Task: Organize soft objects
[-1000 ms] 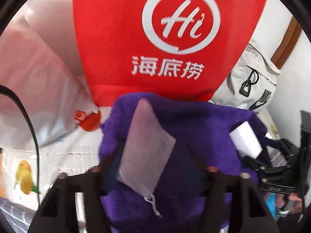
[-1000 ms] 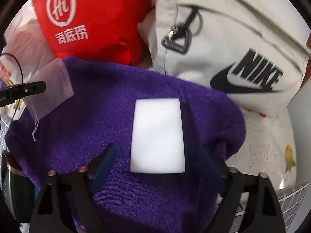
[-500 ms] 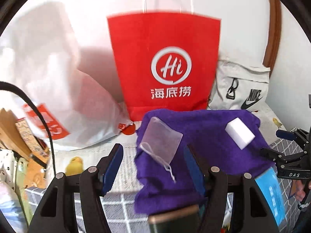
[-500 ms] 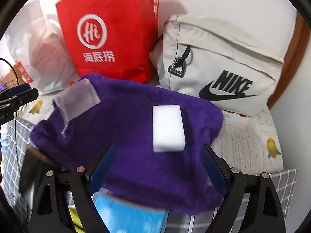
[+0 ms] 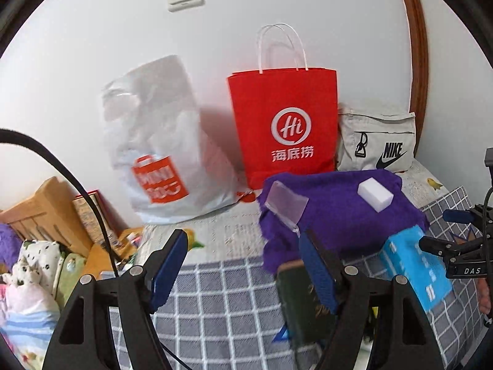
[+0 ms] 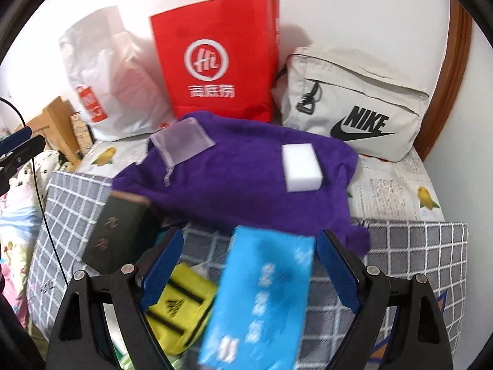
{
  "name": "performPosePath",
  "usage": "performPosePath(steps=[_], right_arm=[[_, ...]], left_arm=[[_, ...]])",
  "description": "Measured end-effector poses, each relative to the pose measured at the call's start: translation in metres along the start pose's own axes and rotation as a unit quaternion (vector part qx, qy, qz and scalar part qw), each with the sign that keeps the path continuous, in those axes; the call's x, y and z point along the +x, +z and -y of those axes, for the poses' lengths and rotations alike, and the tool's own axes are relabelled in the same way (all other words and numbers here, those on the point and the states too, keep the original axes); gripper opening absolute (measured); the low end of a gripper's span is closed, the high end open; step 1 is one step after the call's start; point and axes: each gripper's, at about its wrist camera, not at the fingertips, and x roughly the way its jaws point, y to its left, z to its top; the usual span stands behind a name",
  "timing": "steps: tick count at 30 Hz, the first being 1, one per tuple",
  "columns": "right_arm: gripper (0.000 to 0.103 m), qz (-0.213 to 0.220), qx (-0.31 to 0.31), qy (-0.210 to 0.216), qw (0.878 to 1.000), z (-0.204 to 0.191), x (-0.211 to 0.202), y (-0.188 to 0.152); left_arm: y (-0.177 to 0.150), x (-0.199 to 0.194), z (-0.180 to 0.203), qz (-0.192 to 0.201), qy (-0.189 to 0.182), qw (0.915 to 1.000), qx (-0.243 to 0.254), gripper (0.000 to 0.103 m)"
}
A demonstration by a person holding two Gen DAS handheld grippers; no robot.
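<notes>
A purple towel [image 6: 246, 182] lies bunched on the bed, also in the left wrist view [image 5: 342, 212]. On it rest a white sponge block [image 6: 302, 167] [image 5: 375, 190] and a sheer organza pouch [image 6: 181, 141] [image 5: 285, 202]. A blue tissue pack [image 6: 262, 296] [image 5: 416, 265] lies in front, between my right gripper's jaws. My right gripper [image 6: 249, 271] is open and empty. My left gripper [image 5: 243, 268] is open and empty, left of the towel.
A red paper bag [image 5: 283, 123], a white plastic bag [image 5: 160, 141] and a beige Nike bag [image 6: 354, 104] stand against the wall. A dark green book [image 6: 120, 231] and a yellow item [image 6: 181, 305] lie on the grey checked blanket [image 5: 215, 293]. Clutter sits at the left bedside.
Both grippers have pulled back and up from the towel. The pouch and sponge stay on it. The bags, book and tissue pack have come into view.
</notes>
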Motion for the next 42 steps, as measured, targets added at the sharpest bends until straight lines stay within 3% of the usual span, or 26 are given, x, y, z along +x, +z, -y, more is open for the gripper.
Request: performPosePath(steps=[9, 22, 27, 33, 36, 42], right_arm=[[0.088, 0.003, -0.008, 0.021, 1.0, -0.035, -0.035, -0.046], [0.088, -0.035, 0.004, 0.063, 0.997, -0.057, -0.045, -0.125], [0.088, -0.053, 0.012, 0.078, 0.995, -0.06, -0.039, -0.138], [0.088, -0.06, 0.011, 0.08, 0.995, -0.063, -0.035, -0.14], [0.088, -0.06, 0.015, 0.083, 0.995, -0.063, -0.033, -0.137], [0.088, -0.067, 0.022, 0.094, 0.993, -0.068, -0.028, -0.14]], left_arm=[[-0.053, -0.042, -0.03, -0.016, 0.019, 0.9993, -0.028, 0.078], [-0.1, -0.056, -0.012, -0.025, -0.003, 0.9984, -0.051, 0.078], [-0.112, -0.05, -0.019, -0.039, 0.012, 0.9983, -0.043, 0.078], [-0.118, -0.077, -0.083, -0.02, 0.024, 0.9944, -0.101, 0.078], [-0.12, -0.084, -0.097, -0.011, 0.033, 0.9929, -0.114, 0.078], [-0.127, -0.061, -0.085, -0.031, -0.008, 0.9912, -0.129, 0.078]])
